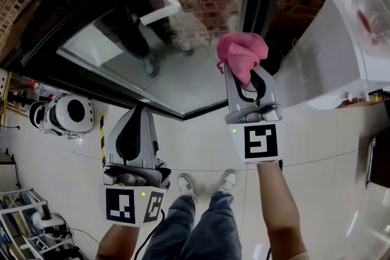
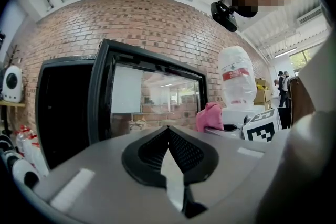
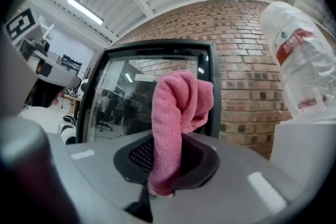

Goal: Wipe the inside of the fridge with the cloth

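Clamping the pink cloth (image 3: 176, 113) between its two pads, the right gripper (image 1: 245, 77) hangs in front of the fridge's glass door (image 1: 183, 27), at that door's right-hand edge. The cloth is pinched at its lower end and stands up out of the jaws. Its long axis runs along the gripper, and the bunched free end leads toward the pane (a good wad of it, folded over at the top). The left gripper (image 1: 140, 111) has its jaws brought together on nothing. It sits lower and further back from the door than the right one, near the door's bottom left corner.

What the coming move turns on is where the fridge's inside lies relative to the door. In the left gripper view a dark cavity (image 2: 65, 107) shows just to the left of the pane, which I take to be the open interior, though I cannot say so for certain. If so, the cloth is on the wrong side of the door: the right gripper would have to carry it leftward past the pane's frame before going in. Wiping has not yet begun, and the cloth touches no fridge surface. The right hand is the nearer one to the door and the one with the cloth.
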A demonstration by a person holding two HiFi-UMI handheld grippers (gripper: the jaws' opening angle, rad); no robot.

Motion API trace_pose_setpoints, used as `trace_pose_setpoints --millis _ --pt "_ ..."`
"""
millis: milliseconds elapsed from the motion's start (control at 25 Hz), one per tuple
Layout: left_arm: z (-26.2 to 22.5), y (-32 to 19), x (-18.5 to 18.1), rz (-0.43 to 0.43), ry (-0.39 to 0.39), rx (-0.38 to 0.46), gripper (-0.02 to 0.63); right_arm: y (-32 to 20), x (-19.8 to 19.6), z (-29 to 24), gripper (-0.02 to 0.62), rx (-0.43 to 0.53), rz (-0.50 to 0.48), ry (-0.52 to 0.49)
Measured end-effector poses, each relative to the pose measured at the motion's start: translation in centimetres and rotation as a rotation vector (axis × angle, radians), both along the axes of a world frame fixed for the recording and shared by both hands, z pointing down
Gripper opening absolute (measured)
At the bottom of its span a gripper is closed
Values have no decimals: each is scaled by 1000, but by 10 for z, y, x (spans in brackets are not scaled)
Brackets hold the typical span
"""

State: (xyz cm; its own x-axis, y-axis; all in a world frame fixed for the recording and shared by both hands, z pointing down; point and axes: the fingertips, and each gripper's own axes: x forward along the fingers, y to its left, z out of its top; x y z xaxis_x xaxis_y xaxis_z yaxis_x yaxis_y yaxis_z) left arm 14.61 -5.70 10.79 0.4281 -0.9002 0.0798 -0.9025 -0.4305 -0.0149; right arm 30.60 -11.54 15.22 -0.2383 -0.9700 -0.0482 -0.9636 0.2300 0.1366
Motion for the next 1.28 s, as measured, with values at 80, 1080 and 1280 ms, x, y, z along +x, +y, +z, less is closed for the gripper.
trace_pose_setpoints --millis 80,1080,1280 --pt "-1 -1 6 -12 -8 0 15 -5 15 0 57 8 7 12" --pt "42 -8 -112 -7 -23 -25 15 46 -230 43 58 -37 -141 -81" --pt "55 -6 -134 34 -30 -24 15 39 -251 68 58 -59 -102 -79"
